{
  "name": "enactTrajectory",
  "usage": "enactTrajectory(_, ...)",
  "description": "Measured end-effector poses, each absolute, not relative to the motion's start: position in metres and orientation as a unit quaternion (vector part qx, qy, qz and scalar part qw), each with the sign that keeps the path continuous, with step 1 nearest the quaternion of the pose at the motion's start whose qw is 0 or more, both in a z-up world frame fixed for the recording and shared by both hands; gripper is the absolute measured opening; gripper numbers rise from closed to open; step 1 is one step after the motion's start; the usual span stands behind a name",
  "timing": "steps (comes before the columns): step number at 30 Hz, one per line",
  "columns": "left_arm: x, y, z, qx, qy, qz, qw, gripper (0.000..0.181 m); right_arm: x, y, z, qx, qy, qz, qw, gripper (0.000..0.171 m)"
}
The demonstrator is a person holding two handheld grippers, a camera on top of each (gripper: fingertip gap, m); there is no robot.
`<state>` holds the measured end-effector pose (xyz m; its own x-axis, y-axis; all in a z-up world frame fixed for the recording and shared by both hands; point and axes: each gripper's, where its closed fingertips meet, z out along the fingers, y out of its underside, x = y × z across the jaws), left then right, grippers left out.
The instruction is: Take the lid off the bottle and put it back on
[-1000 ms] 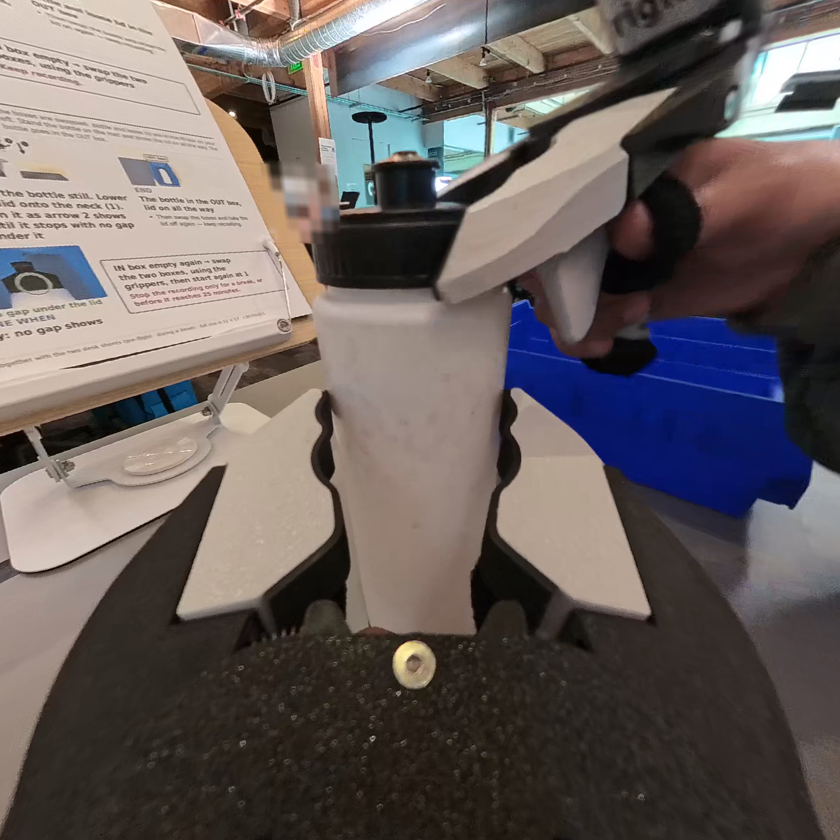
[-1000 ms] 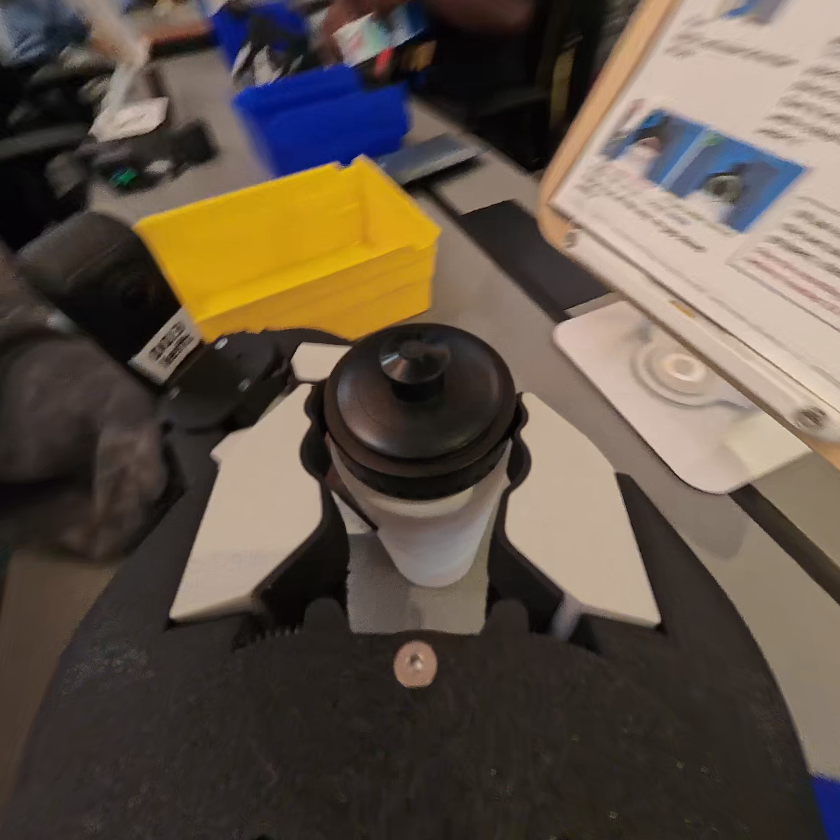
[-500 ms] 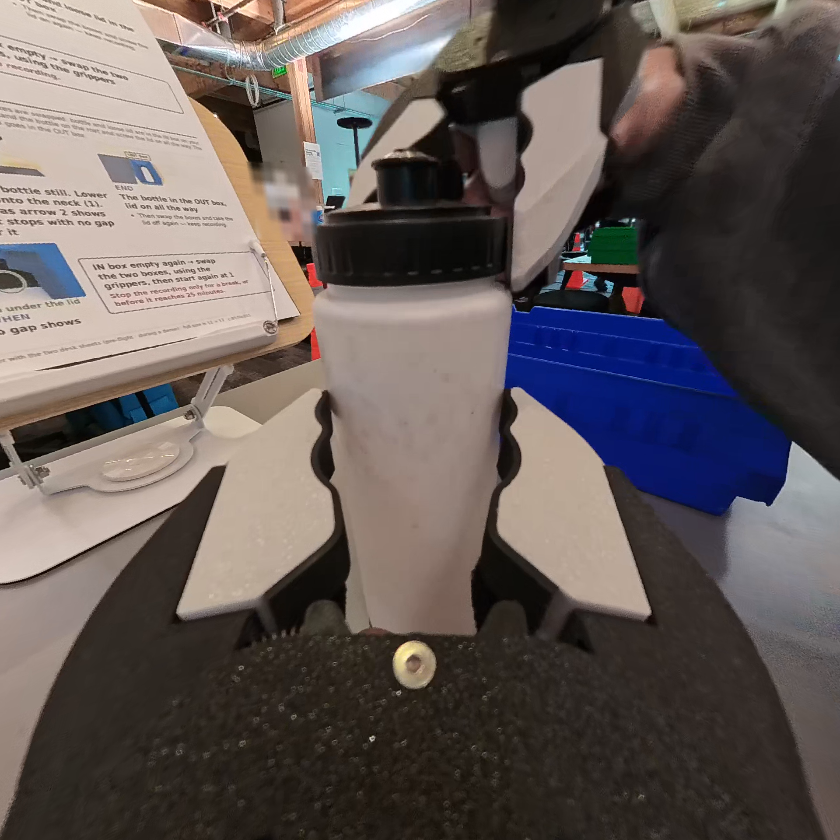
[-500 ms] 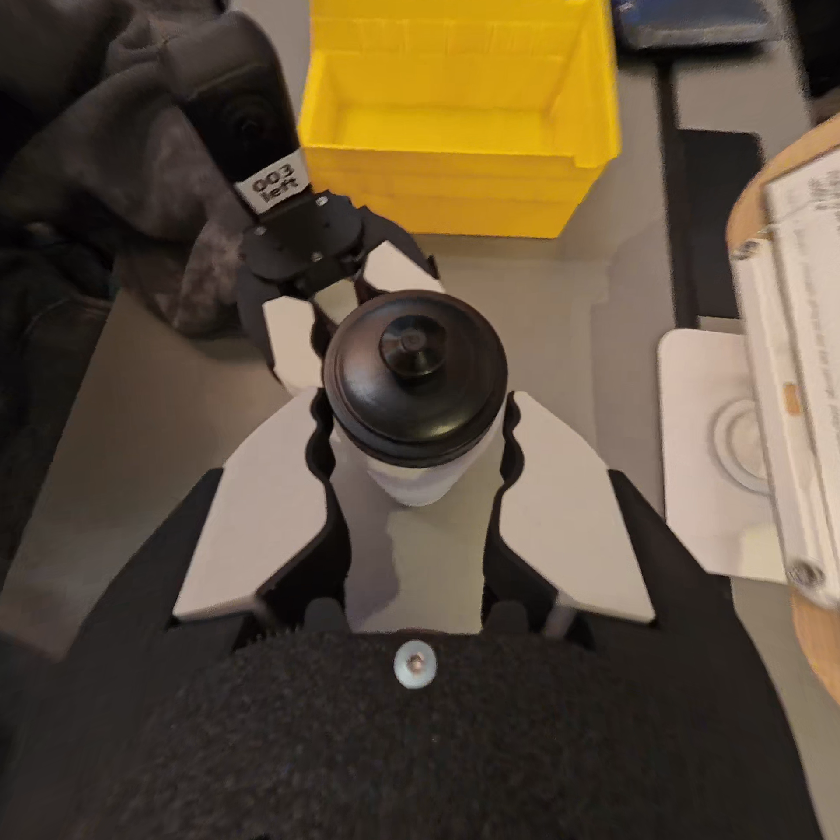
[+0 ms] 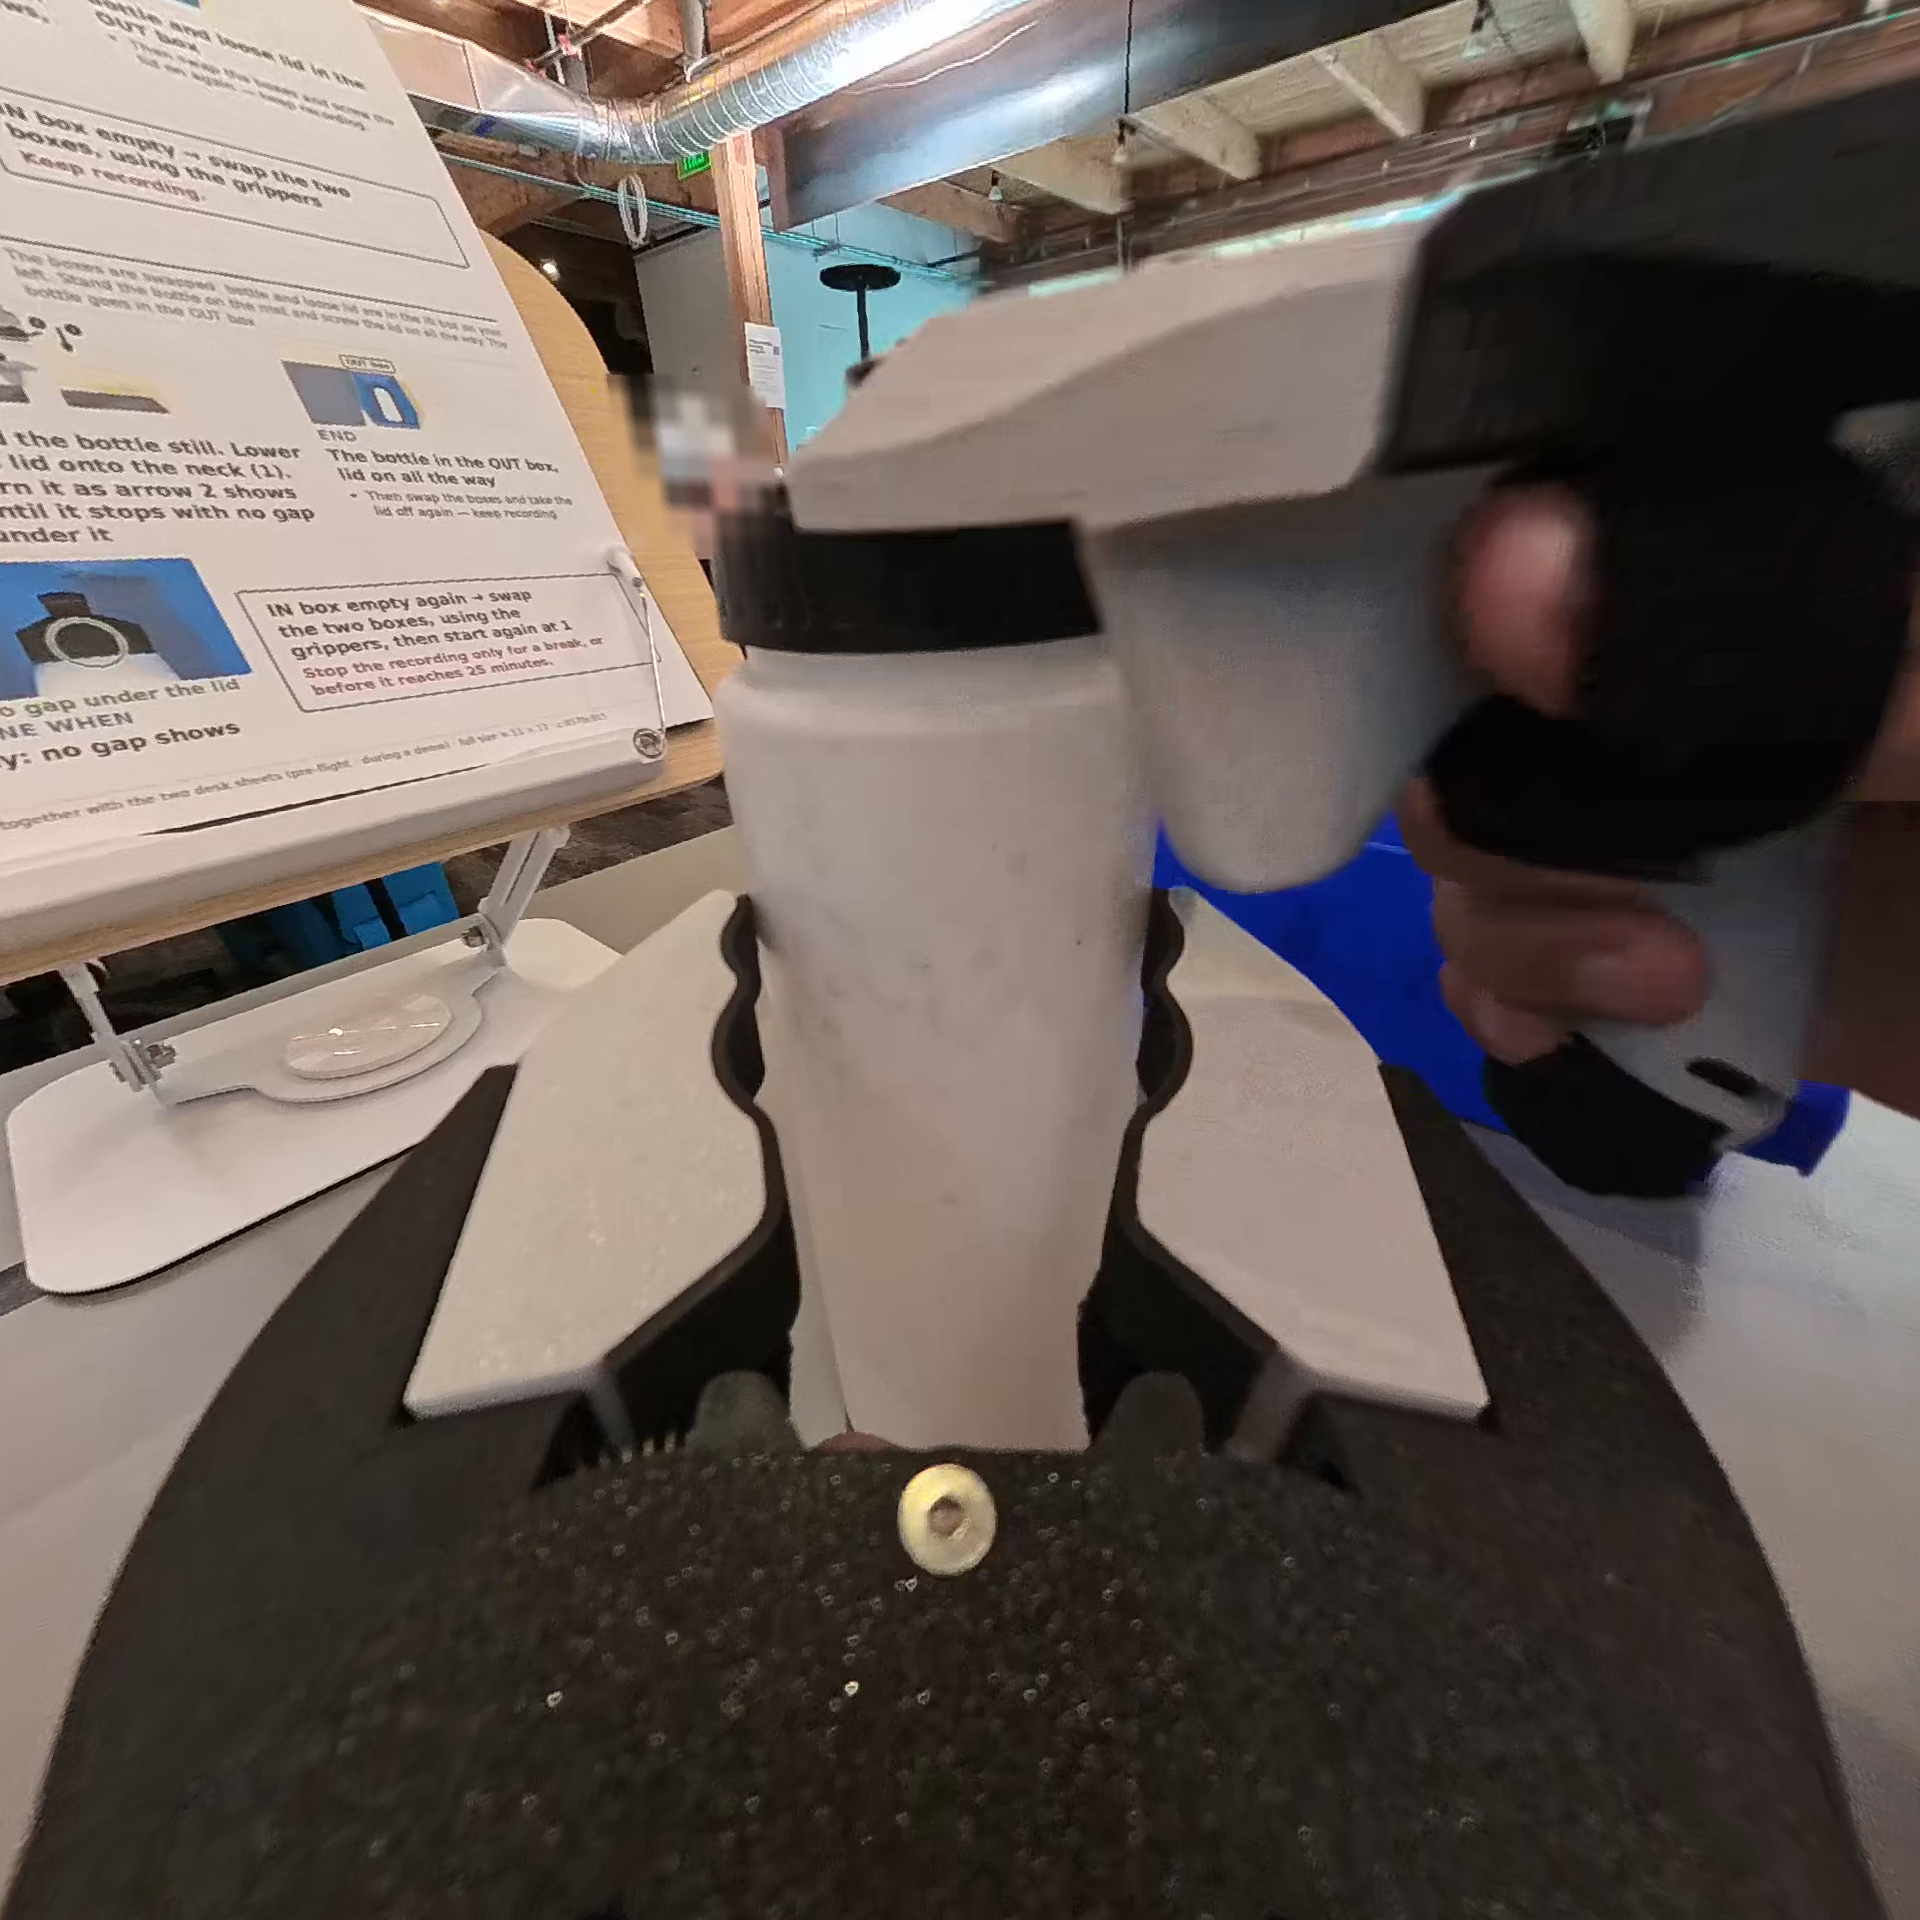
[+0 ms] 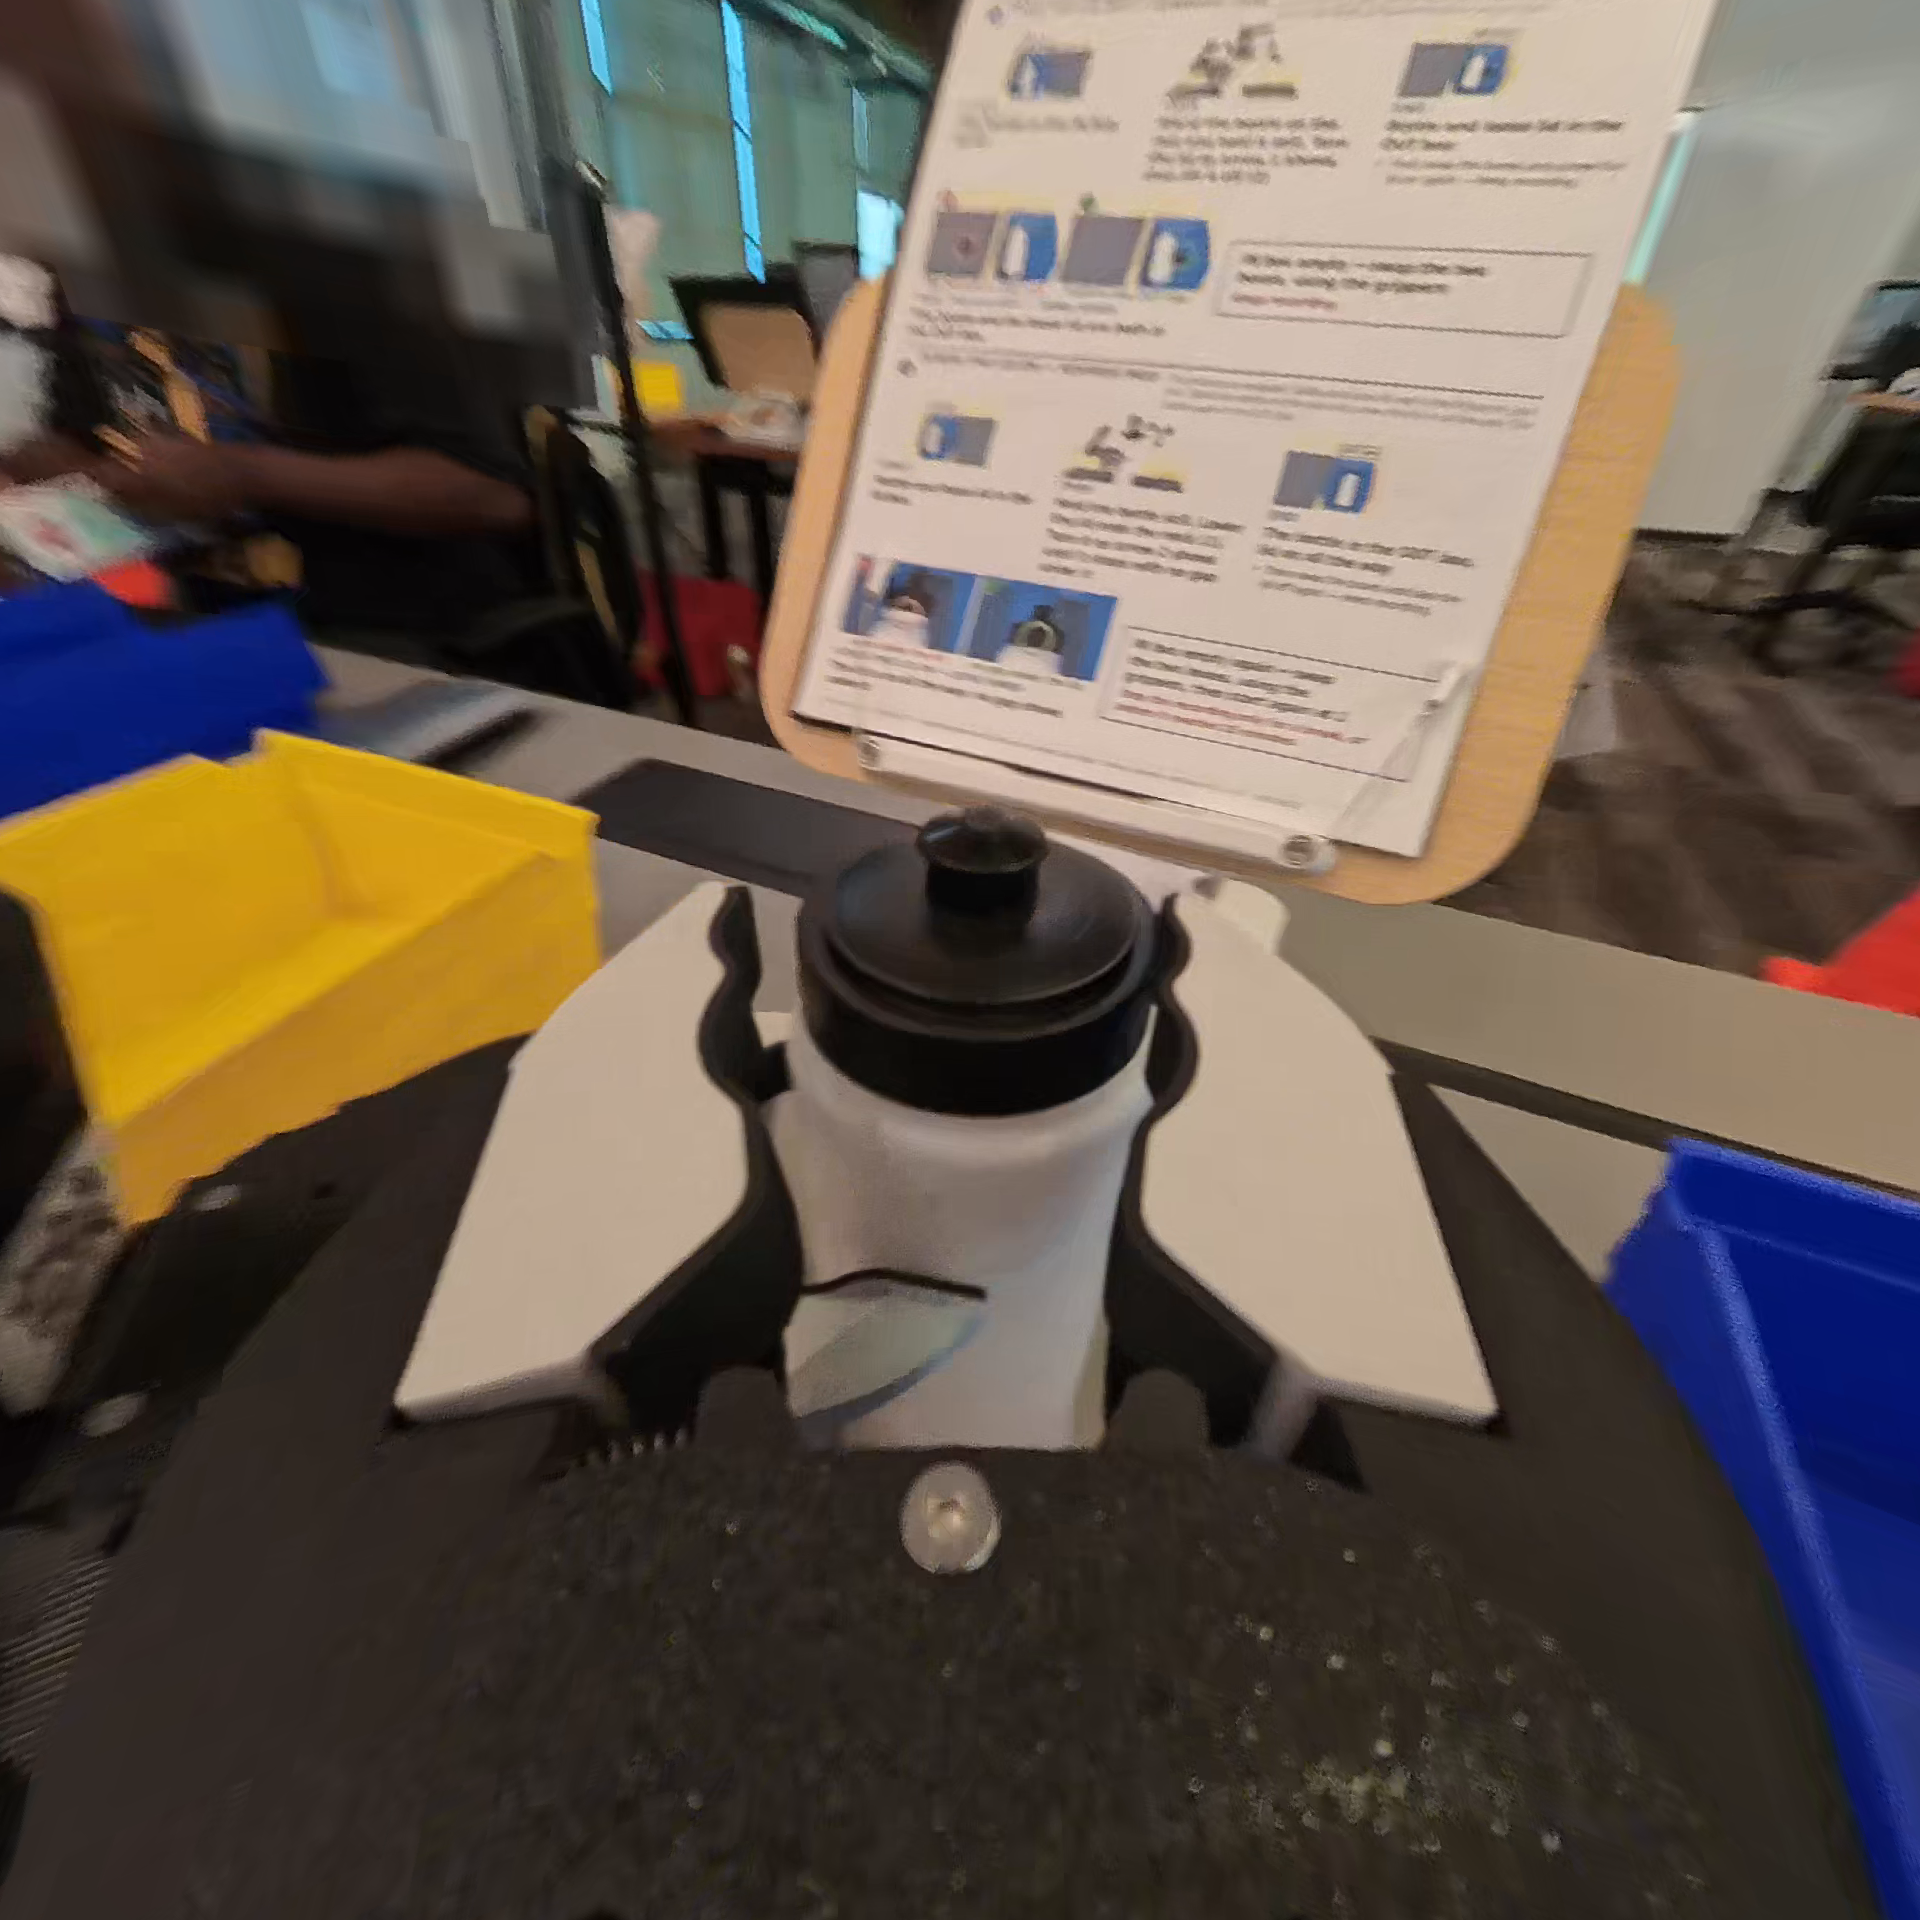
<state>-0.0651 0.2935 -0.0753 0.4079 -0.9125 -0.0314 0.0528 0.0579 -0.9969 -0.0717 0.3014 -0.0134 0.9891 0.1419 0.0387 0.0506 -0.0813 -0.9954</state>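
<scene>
A white bottle [image 5: 935, 1039] stands upright with its black screw lid [image 5: 904, 587] seated on it. My left gripper [image 5: 945, 914] is shut on the bottle's body. My right gripper [image 5: 1039, 644] reaches in from the right at lid height and hides the nozzle. In the right wrist view my right gripper [image 6: 951, 904] has one finger on each side of the lid [image 6: 977, 997]. The right finger is against the lid and a thin gap shows at the left one. The bottle [image 6: 935, 1195] runs down between the fingers. The frame is blurred.
An instruction sheet on a white stand [image 5: 260, 468] is close behind the bottle, also in the right wrist view [image 6: 1226, 416]. A yellow bin [image 6: 291, 935] stands to the left and a blue bin [image 6: 1787, 1351] to the right. A person [image 6: 364, 468] sits beyond the table.
My right gripper has swung from above the lid down to lid height on its right side. My left gripper has kept hold of the bottle, which has not moved.
</scene>
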Motion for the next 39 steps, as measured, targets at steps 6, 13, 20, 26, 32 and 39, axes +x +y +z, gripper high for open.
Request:
enactTrajectory(6,-0.064,0.293,-0.075,-0.563,0.383,-0.389,0.621,0.071,-0.053,0.298,-0.016,-0.752,-0.013,0.010,0.659,0.092)
enactTrajectory(13,-0.067,0.296,-0.075,-0.566,0.379,-0.392,0.618,0.071,-0.074,0.314,-0.032,-0.779,-0.107,0.067,0.614,0.075)
enactTrajectory(20,-0.061,0.290,-0.076,-0.555,0.396,-0.402,0.611,0.071,-0.072,0.301,-0.038,-0.781,-0.377,0.223,0.446,0.075)
enactTrajectory(26,-0.059,0.282,-0.076,-0.546,0.407,-0.423,0.598,0.070,-0.066,0.285,-0.041,-0.679,-0.615,0.282,0.283,0.075)
enactTrajectory(32,-0.061,0.285,-0.075,-0.547,0.401,-0.440,0.589,0.070,-0.070,0.286,-0.038,-0.571,-0.697,0.376,0.215,0.075)
enactTrajectory(39,-0.059,0.282,-0.076,-0.542,0.405,-0.449,0.583,0.070,-0.069,0.287,-0.036,-0.587,-0.677,0.360,0.261,0.081)
